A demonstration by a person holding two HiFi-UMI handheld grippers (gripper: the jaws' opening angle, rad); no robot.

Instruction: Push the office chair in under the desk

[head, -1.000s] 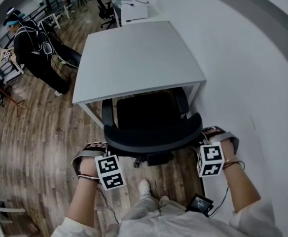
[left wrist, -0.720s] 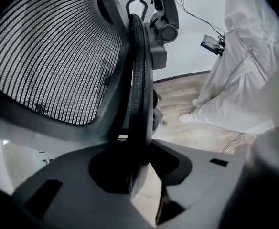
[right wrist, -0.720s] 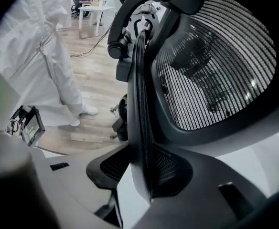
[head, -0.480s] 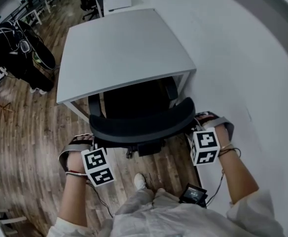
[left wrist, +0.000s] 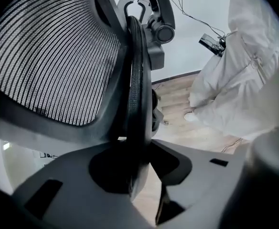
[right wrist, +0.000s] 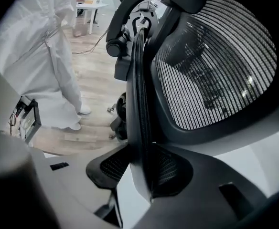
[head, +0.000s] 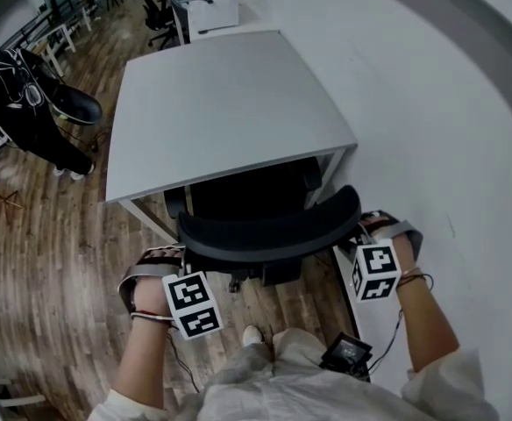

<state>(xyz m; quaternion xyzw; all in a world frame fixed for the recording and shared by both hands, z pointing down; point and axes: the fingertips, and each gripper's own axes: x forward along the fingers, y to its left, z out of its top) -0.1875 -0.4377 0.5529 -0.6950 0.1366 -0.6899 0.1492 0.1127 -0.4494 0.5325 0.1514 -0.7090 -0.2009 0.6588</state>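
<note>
A black mesh office chair (head: 265, 226) stands at the near edge of the white desk (head: 221, 103), its seat partly beneath the top. My left gripper (head: 181, 253) clamps the backrest's left rim and my right gripper (head: 359, 232) clamps its right rim. In the left gripper view the backrest's rim (left wrist: 137, 80) runs down into the notch of the left gripper (left wrist: 137, 171). The right gripper view shows the same: the rim (right wrist: 142, 104) sits in the right gripper (right wrist: 145, 175), with mesh (right wrist: 216, 61) to the right.
A white wall (head: 440, 103) runs close along the desk's right side. A person in black (head: 19, 95) stands at the far left on the wood floor (head: 54, 235). Another chair (head: 155, 11) and a white box (head: 214, 11) are behind the desk. My shoe (head: 254, 333) is behind the chair's base.
The chair has rolled toward the desk, so less of its seat shows. Both grippers went forward with the backrest and kept their hold.
</note>
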